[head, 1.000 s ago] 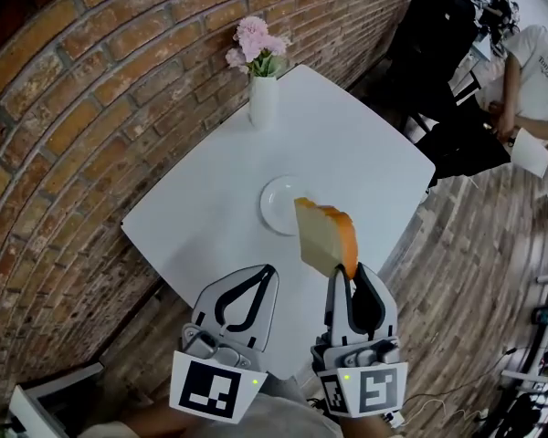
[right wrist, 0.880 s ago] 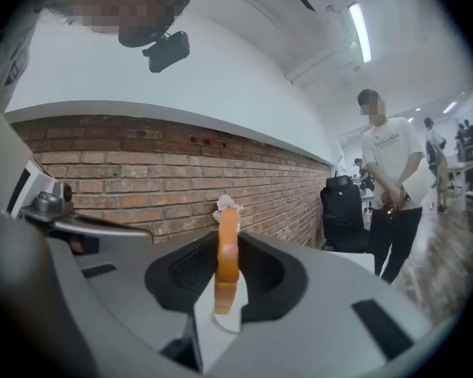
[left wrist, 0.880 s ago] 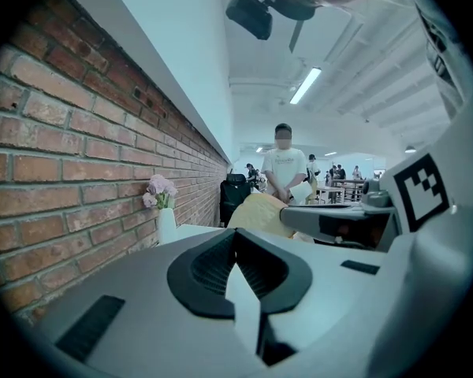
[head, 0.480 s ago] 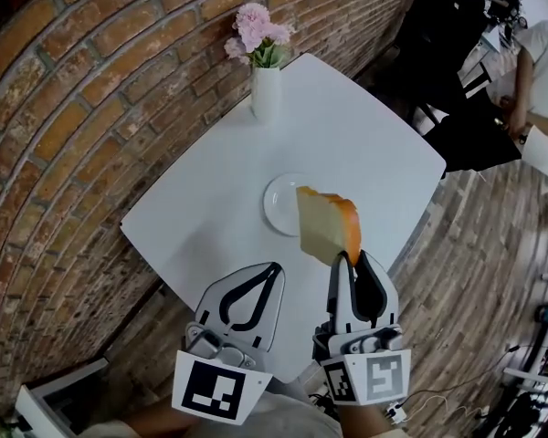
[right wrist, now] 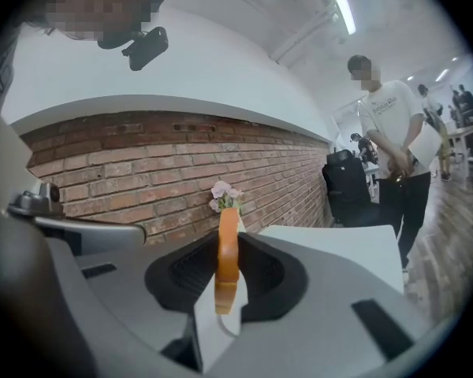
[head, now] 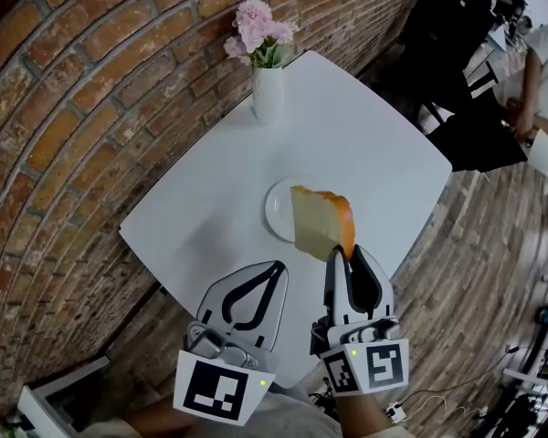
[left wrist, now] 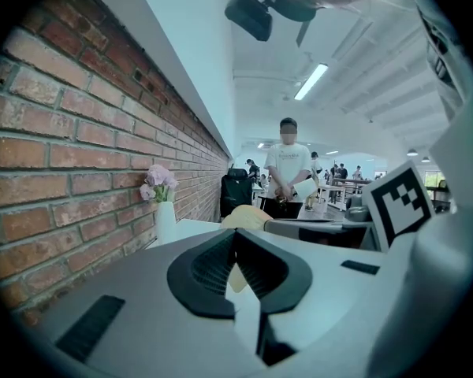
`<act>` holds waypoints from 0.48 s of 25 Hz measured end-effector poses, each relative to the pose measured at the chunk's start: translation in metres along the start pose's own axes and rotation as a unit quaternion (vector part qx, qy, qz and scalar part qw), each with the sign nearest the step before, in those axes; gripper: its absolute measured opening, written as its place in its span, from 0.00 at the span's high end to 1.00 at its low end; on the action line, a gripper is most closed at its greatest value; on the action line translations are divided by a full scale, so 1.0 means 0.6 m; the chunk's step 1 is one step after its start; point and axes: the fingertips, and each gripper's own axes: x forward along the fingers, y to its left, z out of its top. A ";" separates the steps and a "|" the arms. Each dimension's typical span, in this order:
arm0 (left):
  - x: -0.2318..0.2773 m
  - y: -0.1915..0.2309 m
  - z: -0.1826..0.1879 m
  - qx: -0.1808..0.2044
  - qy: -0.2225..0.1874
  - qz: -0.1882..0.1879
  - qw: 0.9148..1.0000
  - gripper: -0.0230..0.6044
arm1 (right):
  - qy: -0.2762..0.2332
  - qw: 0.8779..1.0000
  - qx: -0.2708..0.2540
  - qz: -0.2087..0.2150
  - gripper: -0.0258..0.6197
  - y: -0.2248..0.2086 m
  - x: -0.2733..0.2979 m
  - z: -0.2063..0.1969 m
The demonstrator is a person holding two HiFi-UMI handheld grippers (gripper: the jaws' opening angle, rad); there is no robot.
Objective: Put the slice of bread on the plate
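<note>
Right gripper (head: 347, 254): the fingers (right wrist: 272, 278) are part-way open and clamped on the slice of bread (head: 321, 222), gripping its lower edge. The slice stands upright on edge with its orange-brown crust to the right. It is held in the air and is not resting on anything. In the head view it overlaps the near right rim of the plate (head: 276, 210).

Left gripper (head: 276, 267): the fingers (left wrist: 205, 268) are closed tip to tip, with nothing between them. It is held beside the right gripper, over the near corner of the worktop (head: 384, 144).

The plate is white, round and bare, and lies about the middle of the worktop. 1 white vase (head: 267, 94) of pink flowers (head: 258, 27) stands near the far corner, at the edge along the brick wall (head: 82, 99).
</note>
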 end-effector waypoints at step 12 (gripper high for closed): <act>0.016 0.012 -0.003 0.001 0.006 0.002 1.000 0.95 | 0.027 0.999 0.045 -0.009 0.83 -0.034 0.039 -0.056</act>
